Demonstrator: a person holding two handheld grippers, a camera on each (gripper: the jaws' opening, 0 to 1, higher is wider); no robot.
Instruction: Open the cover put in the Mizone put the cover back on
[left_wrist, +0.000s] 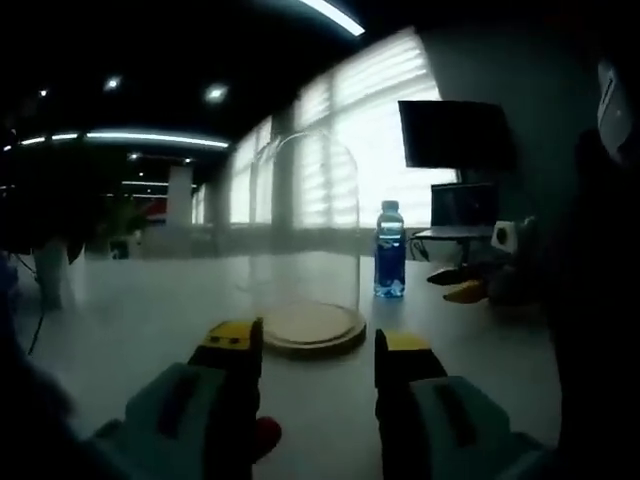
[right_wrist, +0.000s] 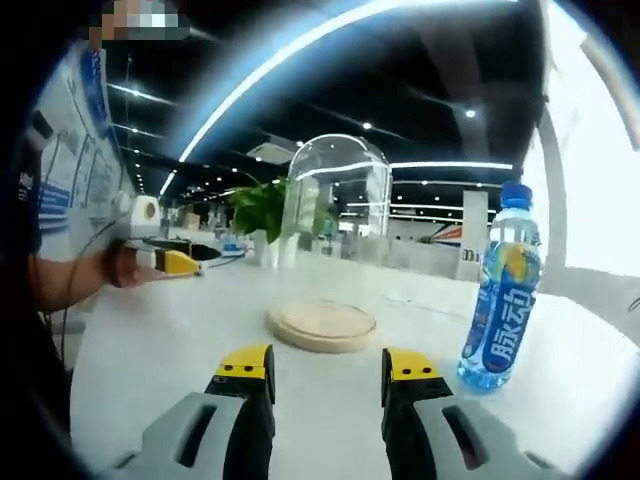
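Left gripper: your jaws stand apart with nothing between them, low over the worktop and just short of the wooden base.
Right gripper: your jaws are spread and empty too, facing the same base from another side; in the left gripper view its yellow tips reach in from the right, near the bottle.
Cover: the clear glass dome stands upright on the round wooden base, which lies flat on the worktop away from its edges.
Mizone: the blue bottle, cap on, stands upright on the worktop beside the base and clear of it, outside the cover.
Other gripper: in the right gripper view yellow tips come in from the left, held by a hand; probably apart, but they are too small to be sure.
Background: a leafy plant stands on the far part of the worktop behind the cover; a dark monitor sits against bright windows.
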